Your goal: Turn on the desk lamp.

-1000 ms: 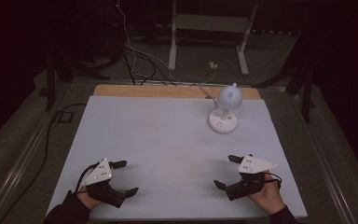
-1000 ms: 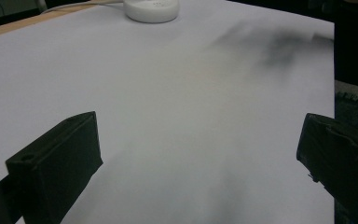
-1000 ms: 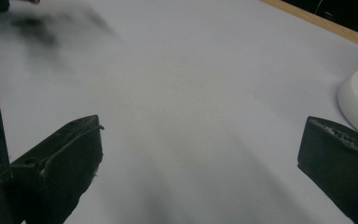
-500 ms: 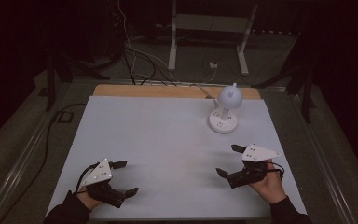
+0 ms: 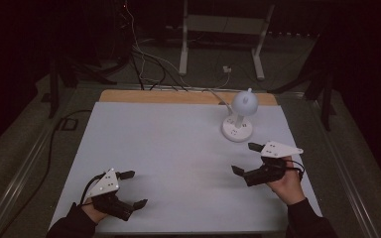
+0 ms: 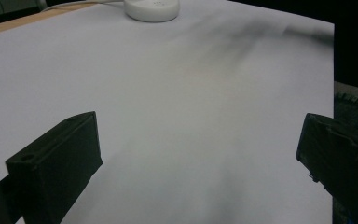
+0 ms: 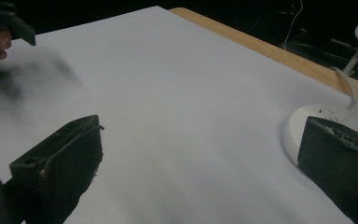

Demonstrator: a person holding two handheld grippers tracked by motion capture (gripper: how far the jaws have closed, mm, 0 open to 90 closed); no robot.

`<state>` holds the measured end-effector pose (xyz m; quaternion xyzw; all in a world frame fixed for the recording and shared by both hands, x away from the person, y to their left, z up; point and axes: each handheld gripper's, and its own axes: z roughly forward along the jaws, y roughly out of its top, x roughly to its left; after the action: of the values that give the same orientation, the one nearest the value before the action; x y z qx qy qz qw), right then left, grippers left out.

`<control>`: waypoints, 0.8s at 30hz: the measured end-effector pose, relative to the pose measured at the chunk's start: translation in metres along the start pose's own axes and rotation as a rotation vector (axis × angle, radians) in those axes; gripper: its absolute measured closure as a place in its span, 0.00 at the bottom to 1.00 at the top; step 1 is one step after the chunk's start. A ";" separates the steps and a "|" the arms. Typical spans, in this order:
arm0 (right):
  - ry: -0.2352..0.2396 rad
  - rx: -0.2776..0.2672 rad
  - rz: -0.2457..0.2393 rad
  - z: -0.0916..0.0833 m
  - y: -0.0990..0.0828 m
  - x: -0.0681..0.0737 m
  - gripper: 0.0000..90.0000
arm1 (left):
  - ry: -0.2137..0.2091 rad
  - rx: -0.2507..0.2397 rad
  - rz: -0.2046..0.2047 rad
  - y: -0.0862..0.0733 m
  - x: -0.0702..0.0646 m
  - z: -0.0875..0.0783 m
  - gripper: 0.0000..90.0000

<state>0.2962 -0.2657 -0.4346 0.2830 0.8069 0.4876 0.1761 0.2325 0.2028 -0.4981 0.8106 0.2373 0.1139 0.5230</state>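
Observation:
A small white desk lamp (image 5: 239, 119) with a round base and a globe head stands at the back right of the white table (image 5: 178, 148). Its base (image 6: 151, 9) lies far ahead in the left gripper view and at the right edge, base (image 7: 303, 126), in the right gripper view. My left gripper (image 5: 133, 189) rests open at the front left corner, nothing between its jaws. My right gripper (image 5: 245, 158) is open too, held a short way in front of the lamp, jaws pointing left. The jaws stand wide apart with bare table between them in both gripper views.
A wooden strip (image 5: 178, 96) runs along the table's far edge. The lamp's white cable (image 5: 218, 96) leads off the back to the floor, where cables (image 5: 139, 54) and a white stand (image 5: 223, 29) sit in the dark. A metal rail (image 5: 25, 163) borders the left side.
My right gripper has moved forward and slightly right, toward the lamp, staying open. The left gripper has not moved.

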 end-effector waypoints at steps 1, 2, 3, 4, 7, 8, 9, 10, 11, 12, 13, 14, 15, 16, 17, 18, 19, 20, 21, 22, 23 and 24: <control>0.000 -0.002 0.002 0.000 0.001 -0.002 0.00 | 0.001 -0.004 0.000 0.000 0.000 0.000 0.00; 0.003 -0.001 0.005 0.001 0.003 -0.004 0.00 | -0.001 -0.004 -0.001 0.000 0.000 0.000 0.00; 0.001 -0.002 0.009 0.002 0.004 -0.007 0.00 | 0.000 -0.004 -0.002 0.000 0.000 0.000 0.00; -0.003 -0.004 0.015 0.003 0.006 -0.012 0.00 | 0.001 -0.002 -0.002 0.000 0.000 0.000 0.00; -0.015 -0.002 0.022 0.005 0.008 -0.017 0.00 | 0.000 -0.004 0.000 0.000 0.000 -0.001 0.00; -0.021 -0.002 0.024 0.006 0.009 -0.020 0.00 | 0.000 -0.005 -0.001 0.000 0.000 -0.001 0.00; -0.029 -0.003 0.028 0.007 0.009 -0.023 0.00 | 0.000 -0.004 -0.001 0.000 0.000 -0.001 0.00; -0.036 -0.004 0.045 0.008 0.010 -0.029 0.00 | 0.001 -0.003 -0.002 0.000 0.000 -0.001 0.00; -0.043 -0.005 0.054 0.008 0.011 -0.033 0.00 | 0.001 -0.002 -0.002 0.000 0.000 -0.001 0.00; -0.043 -0.003 0.067 0.009 0.011 -0.036 0.00 | 0.000 -0.002 -0.002 0.000 0.000 -0.001 0.00; -0.043 -0.003 0.067 0.009 0.011 -0.036 0.00 | 0.000 -0.004 -0.001 0.000 0.000 -0.001 0.00; -0.042 -0.006 0.078 0.009 0.011 -0.040 0.00 | 0.000 -0.004 -0.003 0.000 0.000 -0.001 0.00; -0.048 -0.012 0.101 0.010 0.011 -0.046 0.00 | 0.000 -0.003 -0.004 0.000 0.000 -0.001 0.00; -0.048 -0.012 0.101 0.010 0.011 -0.046 0.00 | 0.001 -0.003 -0.004 0.000 0.000 -0.001 0.00; -0.048 -0.015 0.112 0.011 0.010 -0.049 0.00 | 0.001 -0.002 -0.004 0.000 0.000 -0.001 0.00; -0.055 -0.017 0.116 0.012 0.010 -0.052 0.00 | 0.001 -0.004 -0.003 0.000 0.000 -0.001 0.00; -0.057 -0.018 0.139 0.015 0.010 -0.057 0.00 | 0.000 -0.005 -0.006 0.000 0.000 -0.001 0.00; -0.067 -0.019 0.152 0.016 0.009 -0.060 0.00 | -0.001 -0.004 -0.008 0.000 0.000 -0.001 0.00; -0.067 -0.019 0.152 0.016 0.009 -0.060 0.00 | 0.000 -0.003 -0.007 0.000 0.000 -0.001 0.00; -0.069 -0.017 0.164 0.018 0.009 -0.062 0.00 | 0.001 -0.001 -0.006 0.000 0.000 -0.001 0.00; -0.083 -0.022 0.177 0.022 0.008 -0.067 0.00 | 0.000 -0.001 -0.007 0.000 0.000 -0.001 0.00; -0.083 -0.022 0.177 0.022 0.008 -0.067 0.00 | 0.000 -0.003 -0.008 0.000 0.000 -0.001 0.00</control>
<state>0.3632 -0.2898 -0.4376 0.3712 0.7652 0.4982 0.1685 0.2323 0.2040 -0.4979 0.8088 0.2403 0.1126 0.5248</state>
